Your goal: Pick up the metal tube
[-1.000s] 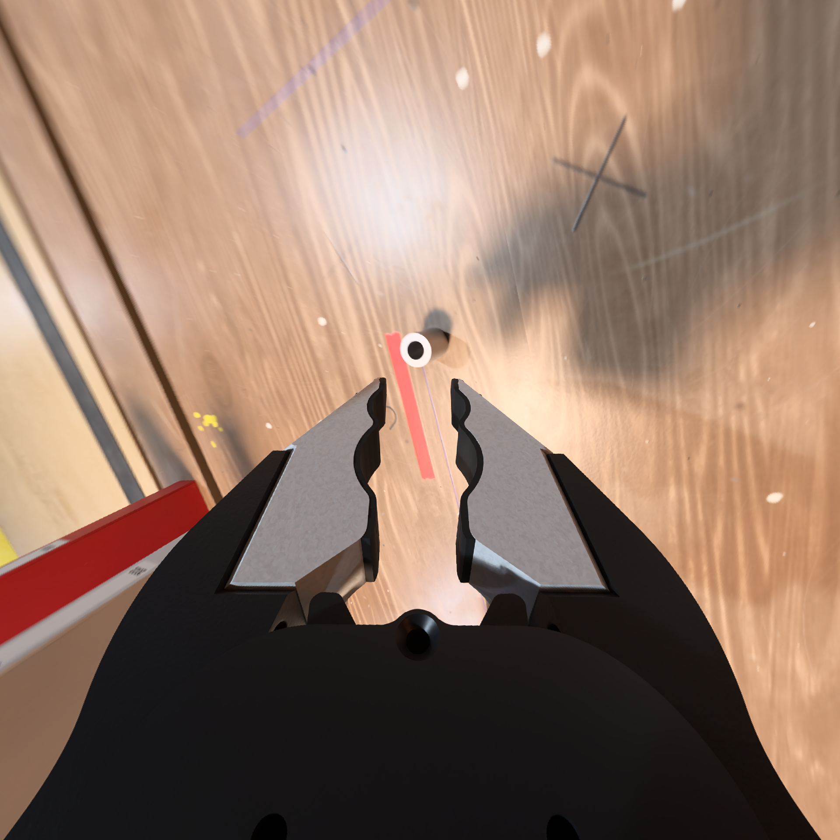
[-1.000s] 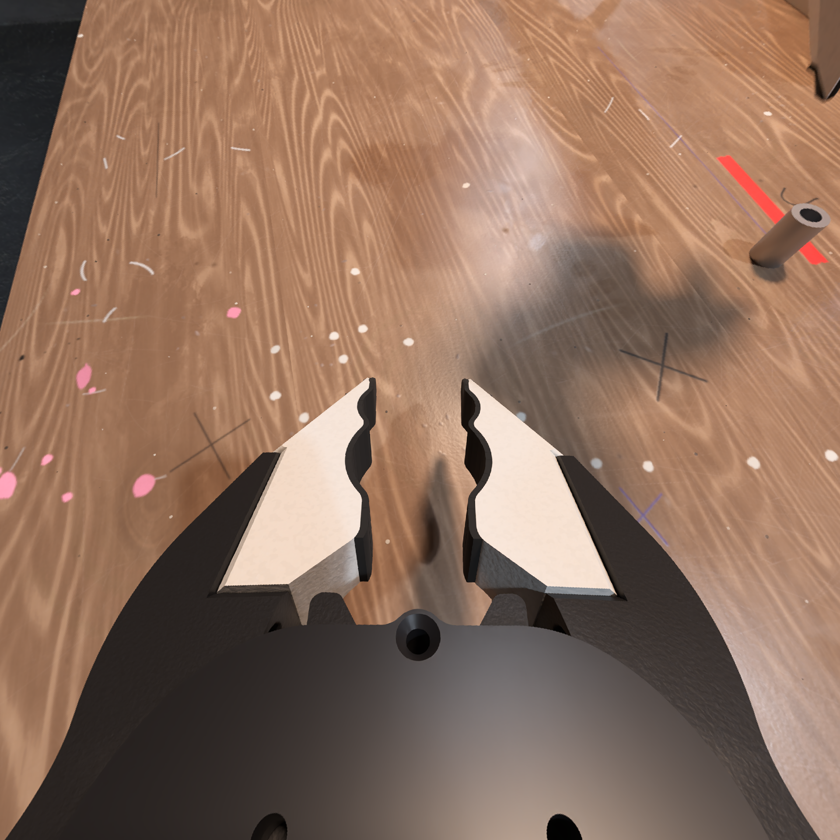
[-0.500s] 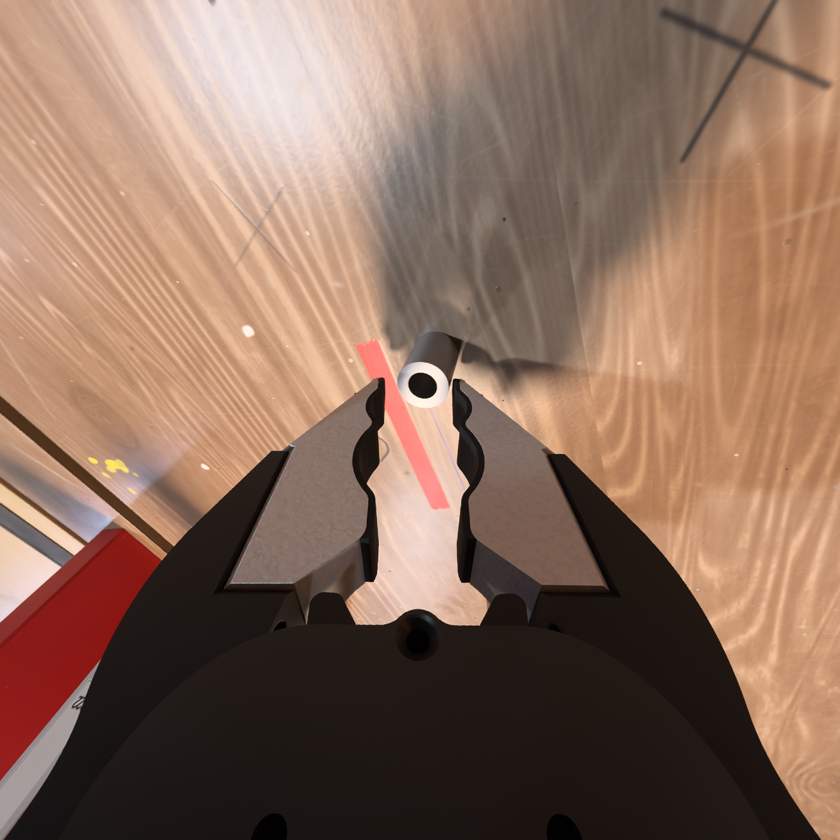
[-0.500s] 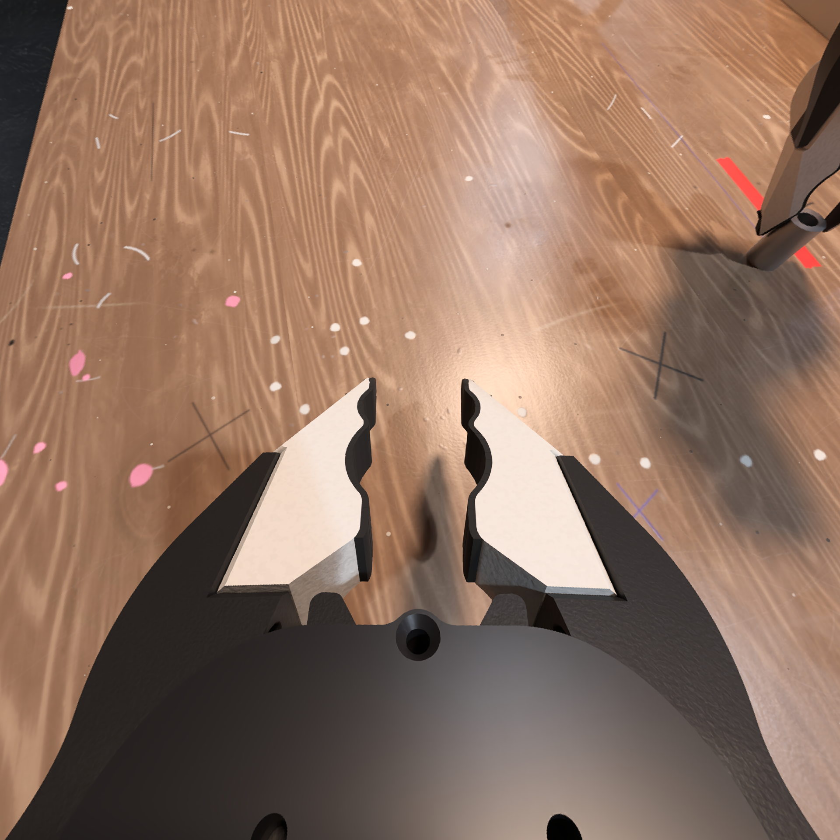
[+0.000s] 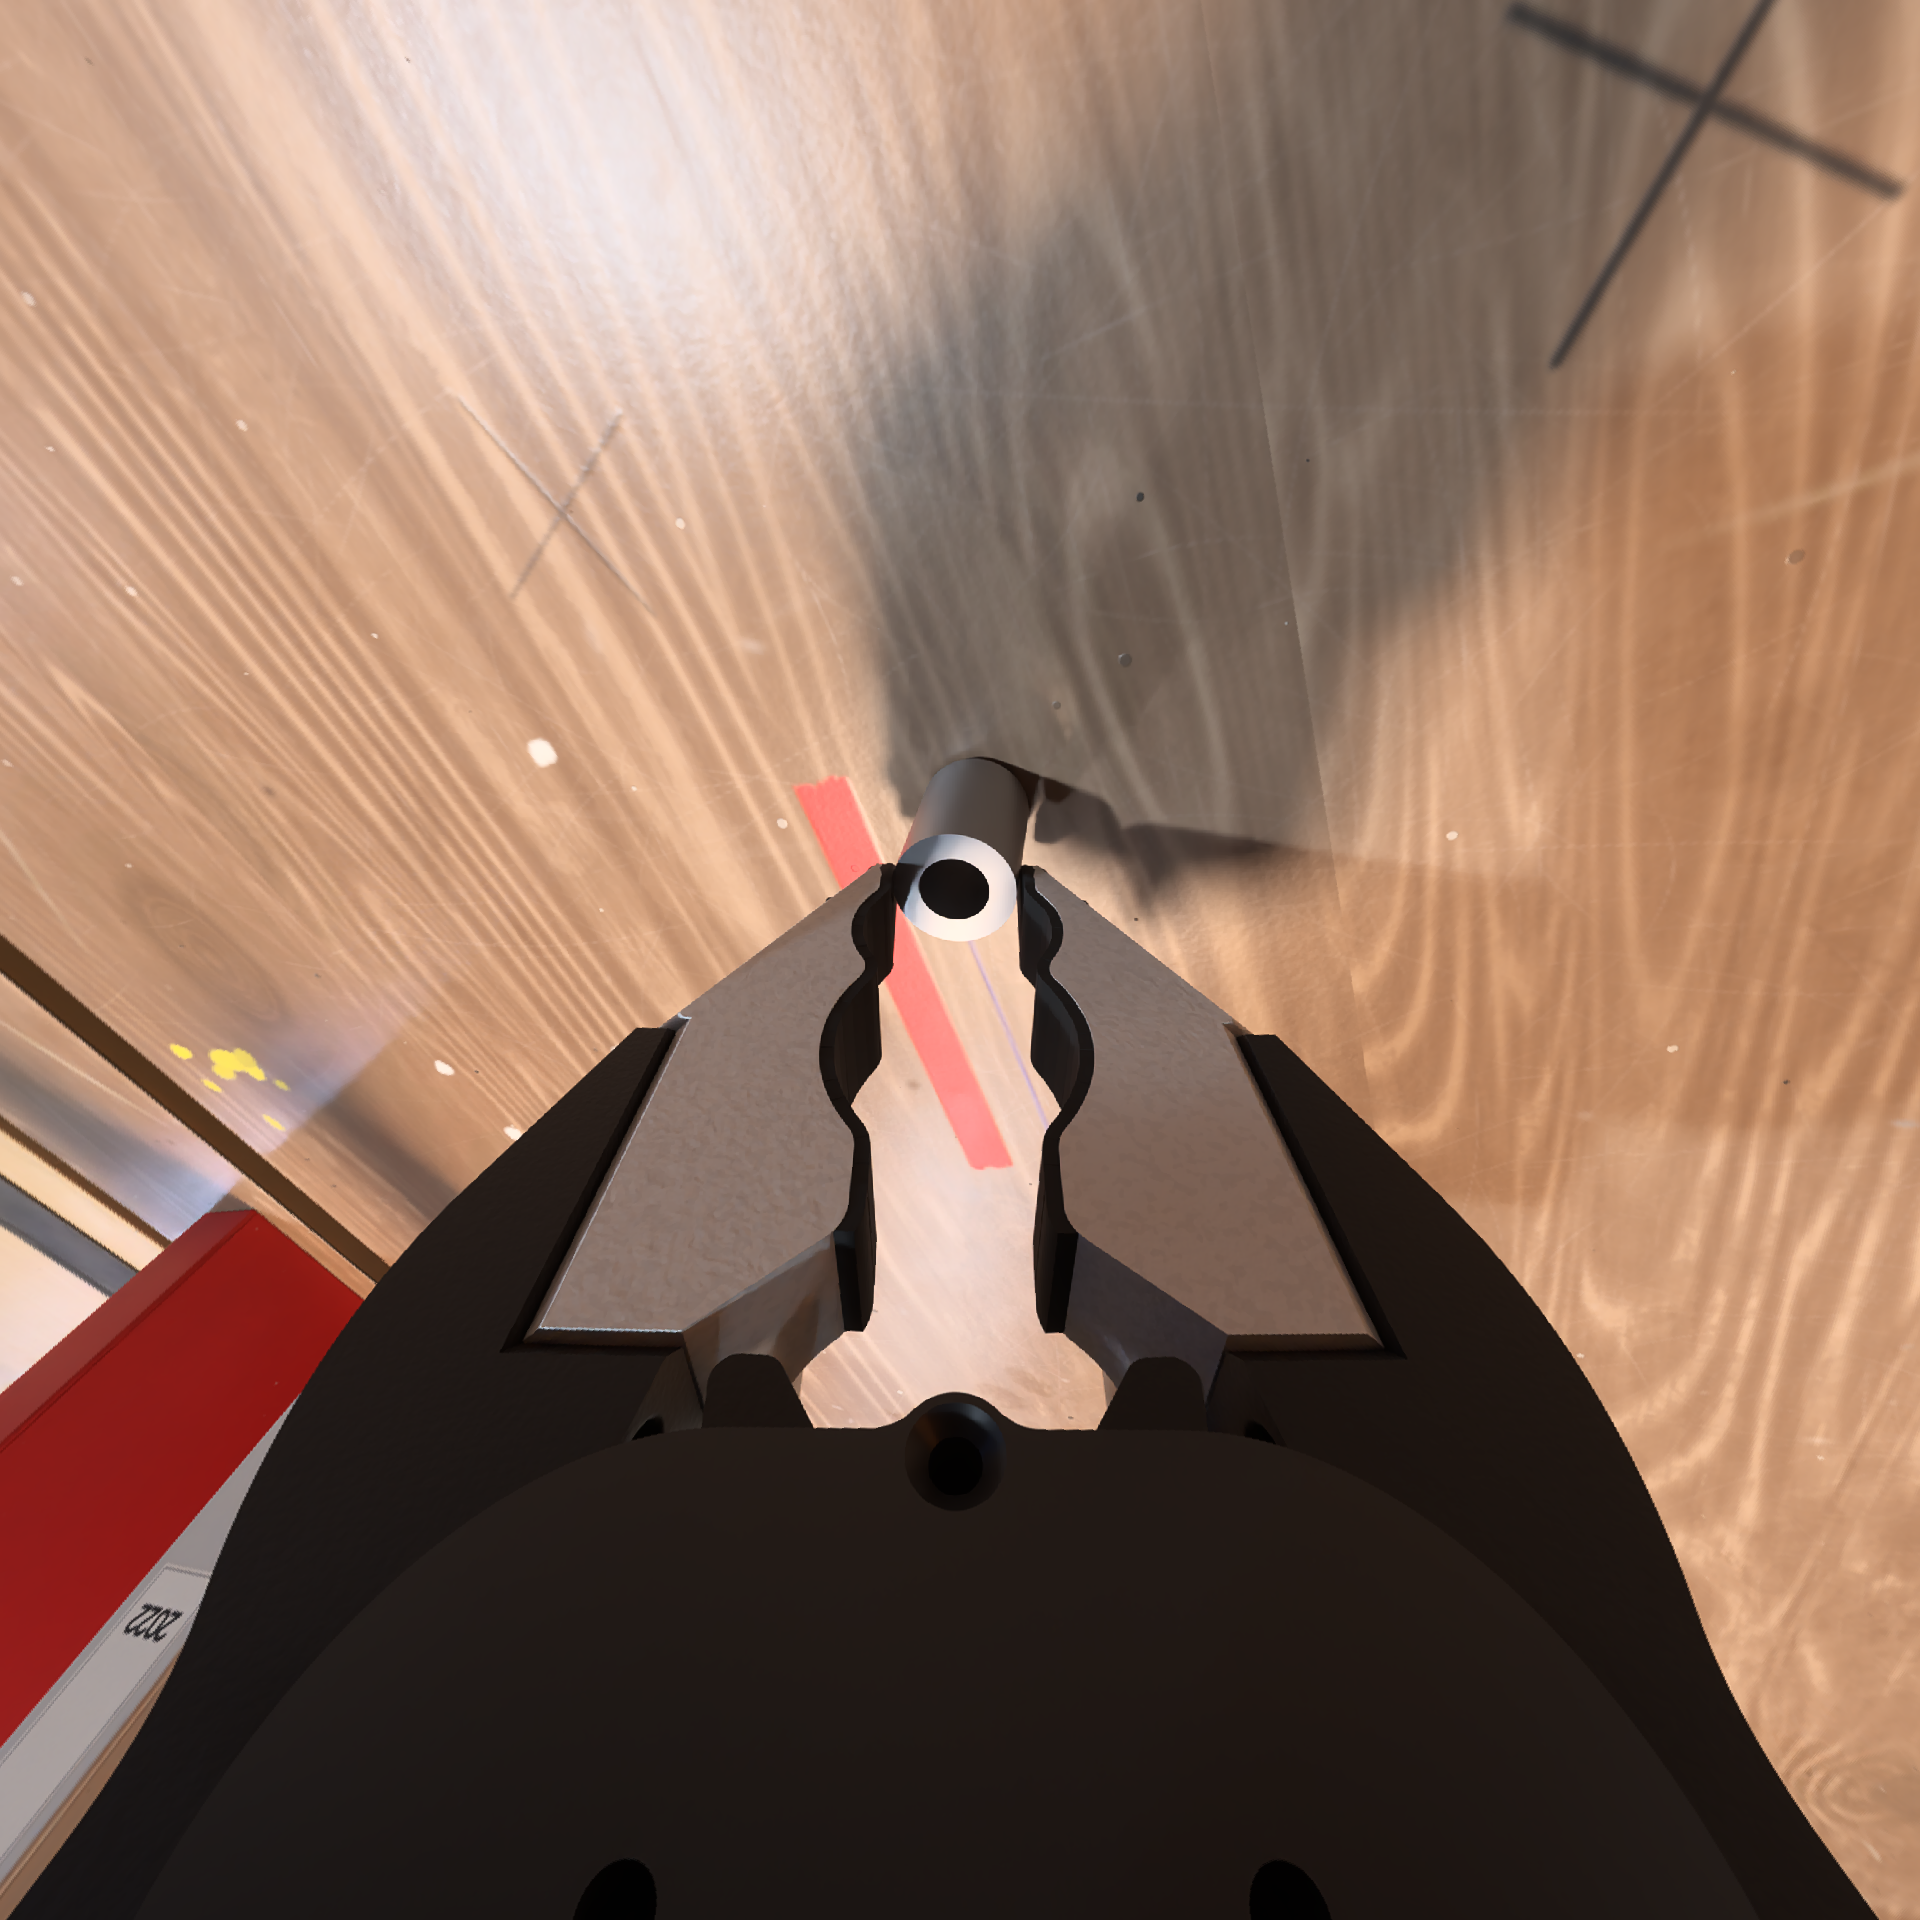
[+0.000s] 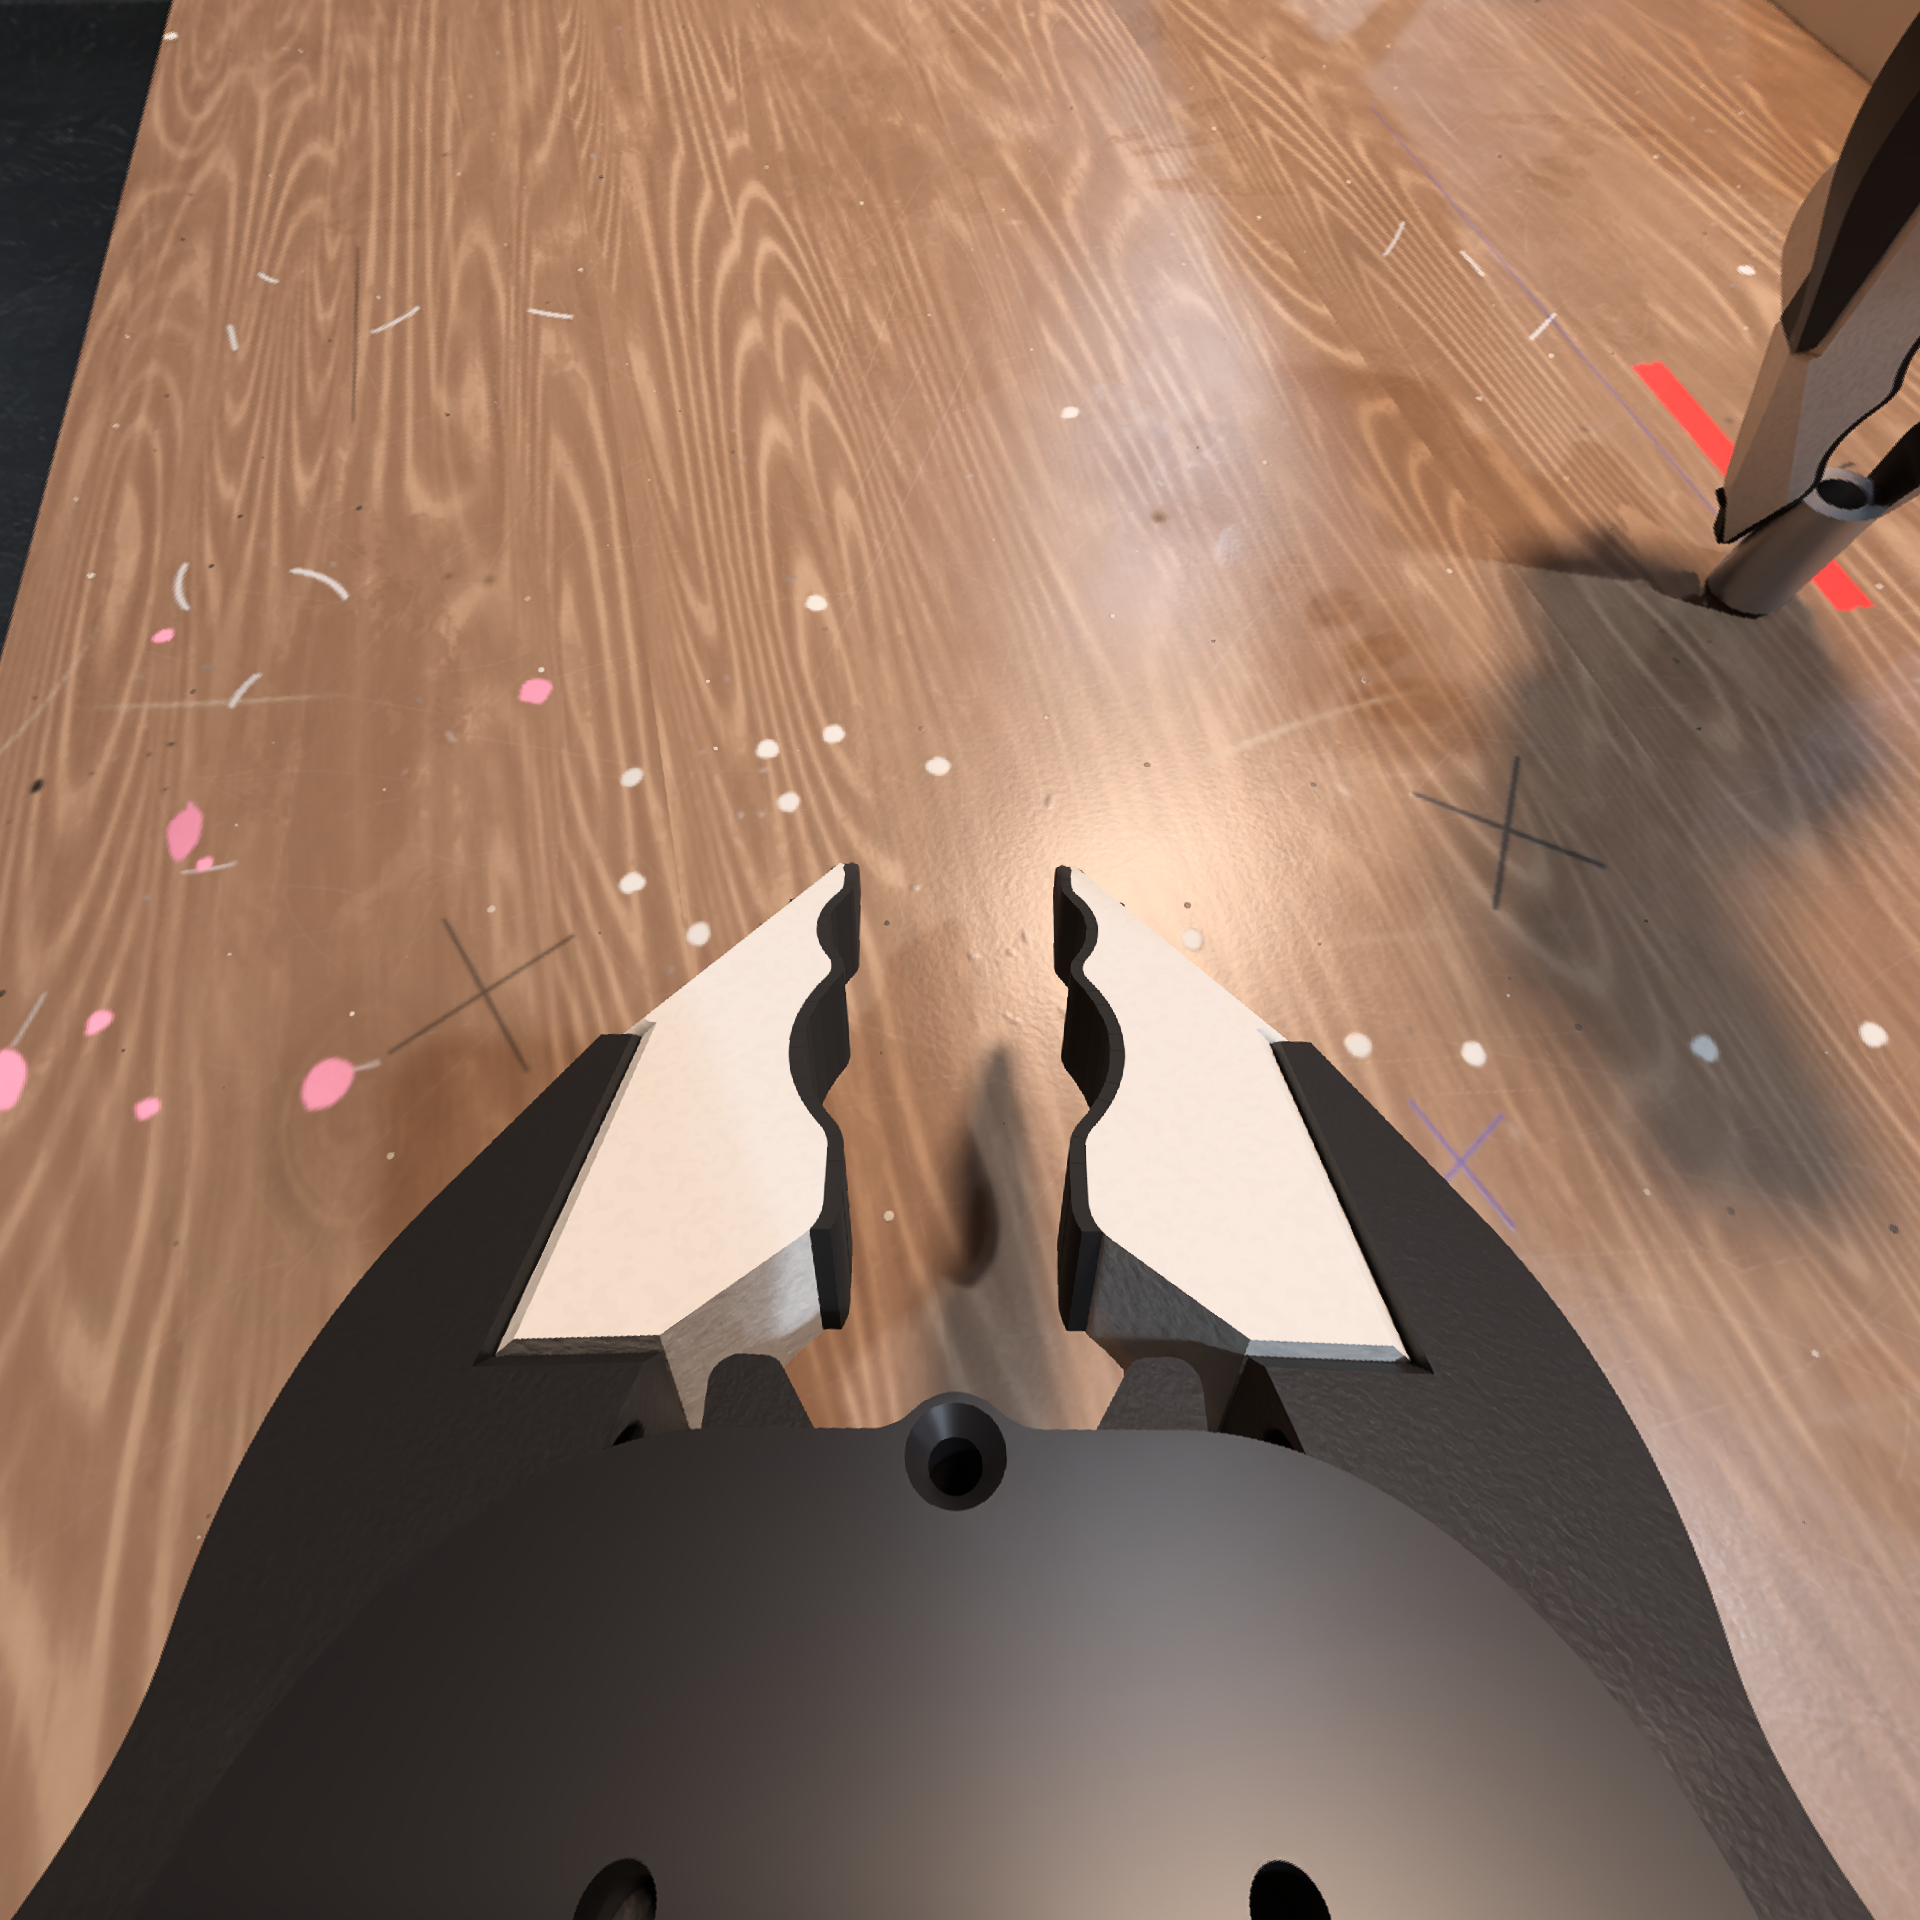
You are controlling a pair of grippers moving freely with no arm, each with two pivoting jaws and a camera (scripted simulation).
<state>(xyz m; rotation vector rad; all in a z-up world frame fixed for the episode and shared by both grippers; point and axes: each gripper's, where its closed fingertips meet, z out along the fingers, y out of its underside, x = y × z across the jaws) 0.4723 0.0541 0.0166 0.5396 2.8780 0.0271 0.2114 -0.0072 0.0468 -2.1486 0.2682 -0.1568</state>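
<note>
Your wooden tabletop (image 6: pixel 935 416) is speckled with paint flecks and pencilled crosses. On it, near a red tape strip (image 5: pixel 935 1039), the metal tube (image 5: pixel 961 862) stands tilted, its lower end on the wood. Your left claw (image 5: pixel 956 888) is clenched on the tube's upper end. Your right claw (image 6: pixel 956 883) hangs released, well apart.

Right gripper (image 6: pixel 954 883) hovering over the wooden counter (image 6: pixel 727 468), fingers (image 6: pixel 727 1122) spread, nothing between them. Far right, left gripper (image 6: pixel 1808 499) pinching the upper end of the tilted metal tube (image 6: pixel 1766 566), lower end touching the counter beside red tape (image 6: pixel 1683 416).
</note>
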